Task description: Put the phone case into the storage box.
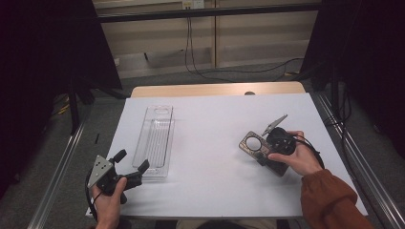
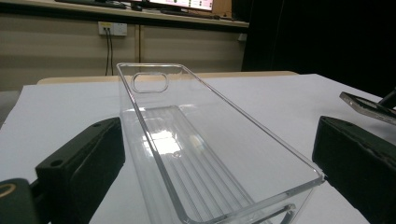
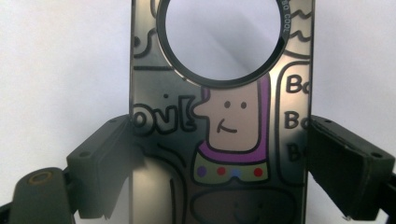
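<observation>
At the table, our right gripper (image 1: 271, 145) clamps a printed phone case (image 1: 258, 147) by its two long edges, holding it just above the white sheet (image 1: 215, 124) at the right. Our left gripper (image 1: 130, 164), jaws wide, straddles the near end of the clear tray (image 1: 155, 138) without touching it. The tray lies empty at the left, well apart from the case. As we judge it, the pickup is done; carrying the case across and setting it in the tray remains.
</observation>
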Tool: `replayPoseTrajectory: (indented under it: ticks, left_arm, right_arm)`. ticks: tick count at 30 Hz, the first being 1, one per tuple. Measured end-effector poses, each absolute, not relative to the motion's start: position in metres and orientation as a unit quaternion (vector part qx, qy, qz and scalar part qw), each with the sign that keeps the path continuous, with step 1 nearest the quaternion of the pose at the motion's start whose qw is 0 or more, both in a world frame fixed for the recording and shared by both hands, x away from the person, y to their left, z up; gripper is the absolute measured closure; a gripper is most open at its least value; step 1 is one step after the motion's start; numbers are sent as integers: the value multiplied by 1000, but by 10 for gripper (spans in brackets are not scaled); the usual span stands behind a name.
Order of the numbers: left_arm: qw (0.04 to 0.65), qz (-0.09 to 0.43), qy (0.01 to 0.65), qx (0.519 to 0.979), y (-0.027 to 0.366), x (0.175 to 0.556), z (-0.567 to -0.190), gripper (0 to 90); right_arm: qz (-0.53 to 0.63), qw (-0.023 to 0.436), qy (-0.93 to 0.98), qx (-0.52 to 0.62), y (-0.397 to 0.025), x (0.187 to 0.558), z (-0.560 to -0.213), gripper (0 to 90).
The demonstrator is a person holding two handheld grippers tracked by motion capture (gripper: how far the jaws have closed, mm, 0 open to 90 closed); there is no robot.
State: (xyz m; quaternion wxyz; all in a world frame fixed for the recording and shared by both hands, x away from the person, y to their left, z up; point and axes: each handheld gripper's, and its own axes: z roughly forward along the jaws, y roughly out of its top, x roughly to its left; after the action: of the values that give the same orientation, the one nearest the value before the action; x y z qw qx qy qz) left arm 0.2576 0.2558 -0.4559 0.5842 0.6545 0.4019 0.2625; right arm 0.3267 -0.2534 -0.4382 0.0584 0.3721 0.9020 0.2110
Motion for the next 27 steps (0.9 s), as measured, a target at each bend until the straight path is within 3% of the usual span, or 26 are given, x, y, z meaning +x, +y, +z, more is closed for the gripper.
replayPoseTrajectory:
  ticks: [27]
  left_arm:
    - [586,264,400,653,252,257,-455,24]
  right_arm:
    - [370,96,855,350,-263,312,-433,123]
